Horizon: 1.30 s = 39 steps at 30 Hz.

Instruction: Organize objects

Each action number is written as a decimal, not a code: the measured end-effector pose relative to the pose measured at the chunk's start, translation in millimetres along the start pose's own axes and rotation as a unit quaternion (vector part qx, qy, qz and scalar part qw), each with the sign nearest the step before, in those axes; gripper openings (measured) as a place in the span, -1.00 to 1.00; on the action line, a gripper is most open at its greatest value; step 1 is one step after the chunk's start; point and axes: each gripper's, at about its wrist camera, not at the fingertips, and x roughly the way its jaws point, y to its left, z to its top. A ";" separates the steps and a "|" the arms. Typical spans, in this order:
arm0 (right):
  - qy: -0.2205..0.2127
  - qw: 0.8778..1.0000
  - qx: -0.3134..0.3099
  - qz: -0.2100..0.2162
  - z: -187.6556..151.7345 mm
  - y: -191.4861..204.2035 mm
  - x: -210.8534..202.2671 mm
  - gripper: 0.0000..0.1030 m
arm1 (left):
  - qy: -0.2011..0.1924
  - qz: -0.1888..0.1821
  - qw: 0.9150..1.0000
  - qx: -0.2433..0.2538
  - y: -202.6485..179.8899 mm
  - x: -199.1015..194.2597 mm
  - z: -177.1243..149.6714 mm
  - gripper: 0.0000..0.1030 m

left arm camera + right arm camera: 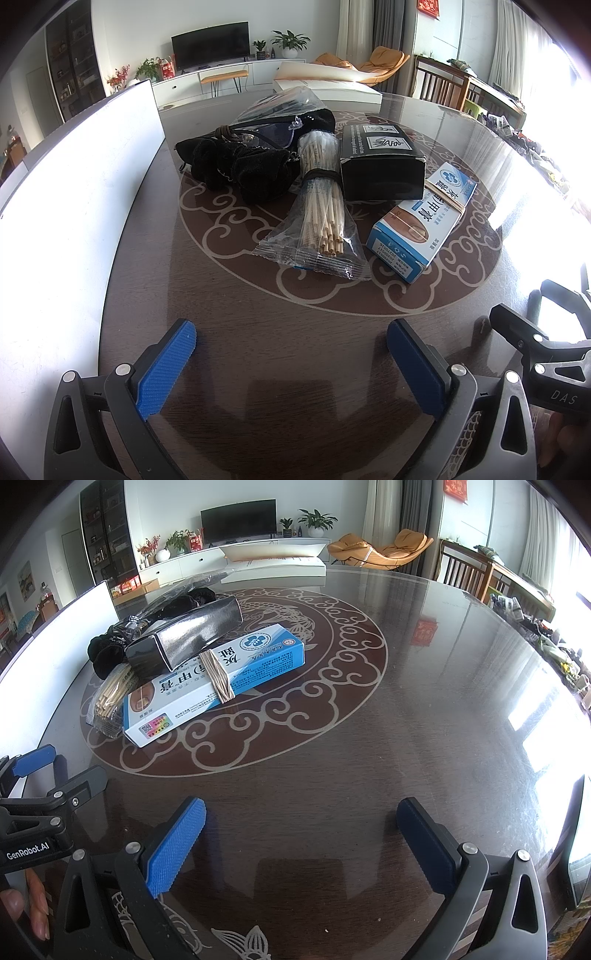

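While both grippers hang spread and empty just above the surface [369, 738], nothing is yet at risk, but the pile ahead is crowded. The left gripper [291, 363] and right gripper [301, 843] sit side by side, close enough to knock together if both reach in at once. Nearest lies the straw bag [317, 221], slick plastic that could slip from a pinch or crush. Just beside it the blue box [421, 221], bound with rubber bands, has its far end under the black box [380, 162], so pulling it would likely drag or tip that box. Farther back, the glasses [258, 131] rest on black cloth [236, 166] under a clear bag; a careless grab there might bend the frame or snag the cloth.
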 end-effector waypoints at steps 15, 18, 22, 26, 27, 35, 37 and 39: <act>0.000 1.000 0.000 -0.001 0.0 0.0 0.0 1.00 | -0.041 -0.045 0.997 -0.056 23.8 -16.9 48.1 1.00; 0.000 1.000 0.000 -0.001 0.0 -0.4 -0.3 1.00 | -0.008 -0.046 0.998 -0.051 18.0 7.1 65.6 0.99; 0.000 1.000 0.000 -0.001 0.0 -0.2 -0.4 1.00 | 0.027 -0.058 0.998 -0.025 4.5 37.0 76.0 0.01; 0.000 1.000 0.000 -0.001 -0.1 -0.2 -0.3 1.00 | 0.007 -0.044 0.999 0.004 -8.0 26.5 67.9 -0.43; 0.000 1.000 0.000 -0.001 0.0 -0.2 -0.2 1.00 | 0.007 -0.044 0.999 0.007 -9.9 20.9 61.5 -0.43; 0.000 1.000 0.000 -0.001 -0.1 -0.2 -0.3 1.00 | 0.014 -0.007 0.999 0.038 -18.6 -31.4 -23.0 0.17; 0.000 1.000 0.000 -0.001 -0.1 -0.3 -0.3 1.00 | 0.013 -0.008 0.999 0.044 -17.7 -30.7 -25.0 0.63; 0.000 1.000 0.000 -0.001 0.0 -0.4 -0.2 1.00 | 0.010 0.007 0.999 0.049 -15.9 -26.8 -20.6 0.70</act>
